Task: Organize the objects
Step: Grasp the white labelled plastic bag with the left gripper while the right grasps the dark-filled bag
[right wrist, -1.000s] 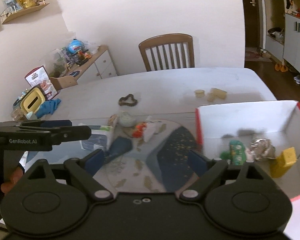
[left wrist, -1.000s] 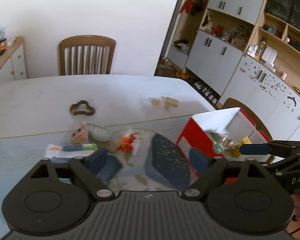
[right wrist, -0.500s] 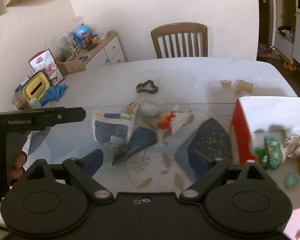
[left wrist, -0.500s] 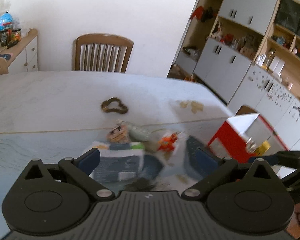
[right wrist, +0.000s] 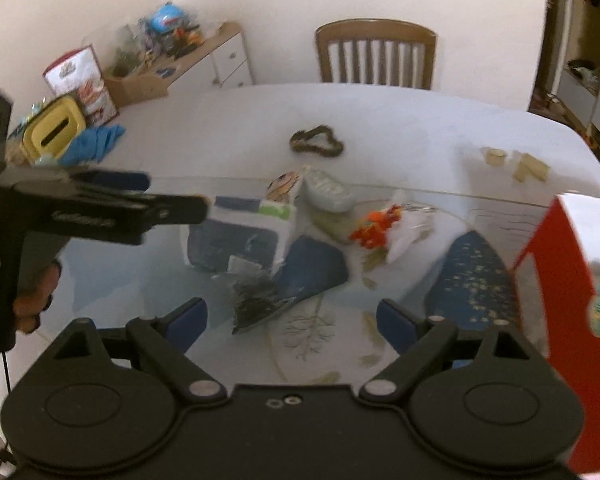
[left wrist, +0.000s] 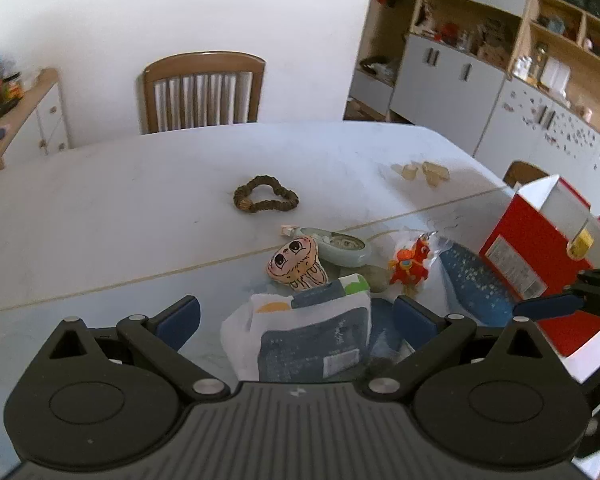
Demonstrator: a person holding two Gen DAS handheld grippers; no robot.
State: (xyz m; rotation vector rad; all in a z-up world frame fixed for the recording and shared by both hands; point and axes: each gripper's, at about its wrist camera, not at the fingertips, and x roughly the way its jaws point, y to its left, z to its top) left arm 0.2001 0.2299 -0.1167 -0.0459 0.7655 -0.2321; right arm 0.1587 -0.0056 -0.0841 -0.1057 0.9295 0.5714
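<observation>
Lying between open left tongs | blue-white packet | table

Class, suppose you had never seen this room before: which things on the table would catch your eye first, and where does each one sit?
The red box stands out at the table's right edge, open at the top. Near the middle lies a cluster: a cartoon-face charm, a bright orange-red toy to its right, and a white and dark-blue packet just ahead of the open left gripper. Farther back, alone on the bare white table, lies a brown braided ring.
</observation>
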